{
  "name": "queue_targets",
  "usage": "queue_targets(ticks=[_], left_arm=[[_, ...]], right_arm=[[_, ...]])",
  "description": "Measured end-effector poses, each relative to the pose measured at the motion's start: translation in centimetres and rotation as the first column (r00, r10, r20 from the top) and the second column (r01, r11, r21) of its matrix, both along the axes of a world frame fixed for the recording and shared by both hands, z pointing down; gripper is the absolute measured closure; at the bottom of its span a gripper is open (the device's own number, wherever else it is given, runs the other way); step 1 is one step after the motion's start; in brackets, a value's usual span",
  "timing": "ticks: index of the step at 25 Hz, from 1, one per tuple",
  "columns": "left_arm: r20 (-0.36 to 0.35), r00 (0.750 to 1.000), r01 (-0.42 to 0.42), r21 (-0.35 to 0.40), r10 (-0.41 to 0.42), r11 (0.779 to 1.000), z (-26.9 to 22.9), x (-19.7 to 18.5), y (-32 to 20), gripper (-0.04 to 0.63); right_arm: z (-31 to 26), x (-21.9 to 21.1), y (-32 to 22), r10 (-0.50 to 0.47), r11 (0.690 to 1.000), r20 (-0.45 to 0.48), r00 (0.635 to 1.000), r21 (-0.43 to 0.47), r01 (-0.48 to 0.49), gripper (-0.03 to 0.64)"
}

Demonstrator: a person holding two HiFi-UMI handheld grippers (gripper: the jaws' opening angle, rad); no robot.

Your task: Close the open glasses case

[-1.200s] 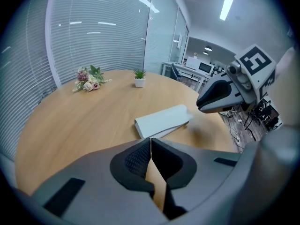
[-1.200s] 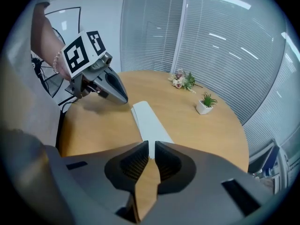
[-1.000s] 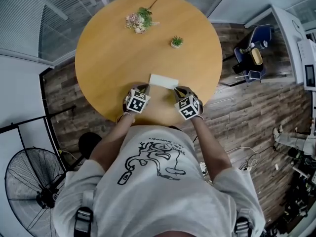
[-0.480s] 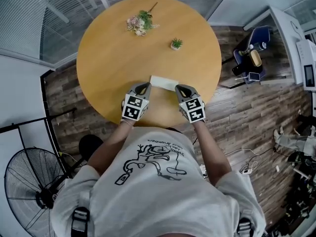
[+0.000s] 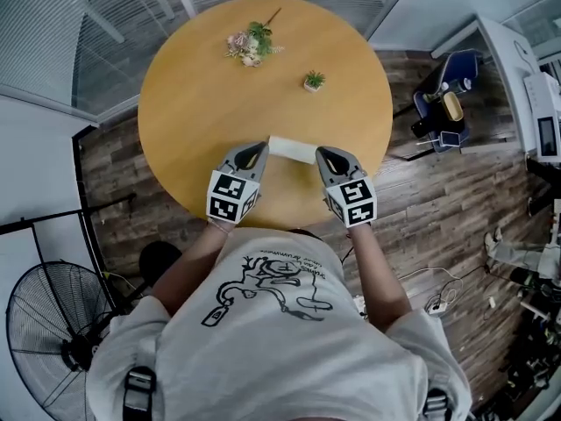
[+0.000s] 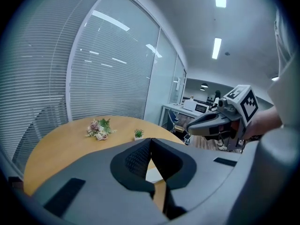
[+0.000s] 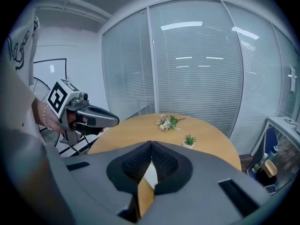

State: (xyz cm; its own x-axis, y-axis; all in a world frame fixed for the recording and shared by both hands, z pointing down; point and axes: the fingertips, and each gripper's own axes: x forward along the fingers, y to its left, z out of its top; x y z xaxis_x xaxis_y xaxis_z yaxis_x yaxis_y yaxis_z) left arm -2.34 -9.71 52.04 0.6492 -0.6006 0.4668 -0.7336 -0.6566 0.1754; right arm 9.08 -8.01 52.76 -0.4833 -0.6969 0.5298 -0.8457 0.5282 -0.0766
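Round wooden table (image 5: 202, 103) being leaned over at frame centre, left gripper (image 5: 259, 150) and right gripper (image 5: 321, 153) being held at its lower edge, tips angled inward, jaws being pressed together on nothing, white glasses case (image 5: 291, 147) being flanked between them, long axis lying left-right.

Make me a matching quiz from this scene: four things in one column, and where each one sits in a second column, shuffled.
Things:
1. glasses case
2. flower bunch
3. potted plant
4. fan

Places:
A. on the floor, lower left of the head view
B. far side of the table
C. between the left tool and the right tool
D. mid-table, toward the right

Pairs: 1-C, 2-B, 3-D, 4-A
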Motion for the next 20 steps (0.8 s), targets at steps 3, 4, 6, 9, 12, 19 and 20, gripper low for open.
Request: queue_targets(ticks=[3,4,6,9,12,19,20], left_arm=[[-0.022,1.0,0.002,0.037,-0.001,0.999,-2.1,-0.2,0.2,0.574],[-0.03,1.0,0.001,0.05,0.0,0.999,-2.8,-0.3,0.2,0.574],[-0.047,0.999,0.0,0.073,0.003,0.997,-4.2,-0.4,0.4,0.574],[-0.07,0.998,-0.002,0.105,0.01,0.994,-6.3,-0.4,0.6,0.574],[-0.093,0.995,-0.005,0.131,0.018,0.991,-8.1,-0.4,0.8,0.574],[-0.144,0.989,-0.007,0.177,0.033,0.984,-11.7,-0.6,1.3,0.574],[-0.15,0.988,-0.007,0.183,0.035,0.983,-12.2,-0.7,1.4,0.574]], right_arm=[[-2.1,-0.2,0.1,0.009,1.0,0.015,1.0,0.026,-0.009,0.607],[-2.8,-0.3,0.2,0.011,0.999,0.019,1.0,0.036,-0.012,0.607],[-4.2,-0.5,0.3,0.015,0.999,0.025,1.0,0.052,-0.016,0.607],[-6.3,-0.7,0.4,0.022,0.997,0.038,0.999,0.071,-0.025,0.607],[-8.1,-0.9,0.5,0.024,0.996,0.046,0.999,0.09,-0.028,0.607],[-11.8,-1.6,0.7,0.029,0.991,0.069,0.997,0.132,-0.037,0.607],[-12.2,-1.7,0.8,0.027,0.99,0.072,0.997,0.138,-0.037,0.607]])
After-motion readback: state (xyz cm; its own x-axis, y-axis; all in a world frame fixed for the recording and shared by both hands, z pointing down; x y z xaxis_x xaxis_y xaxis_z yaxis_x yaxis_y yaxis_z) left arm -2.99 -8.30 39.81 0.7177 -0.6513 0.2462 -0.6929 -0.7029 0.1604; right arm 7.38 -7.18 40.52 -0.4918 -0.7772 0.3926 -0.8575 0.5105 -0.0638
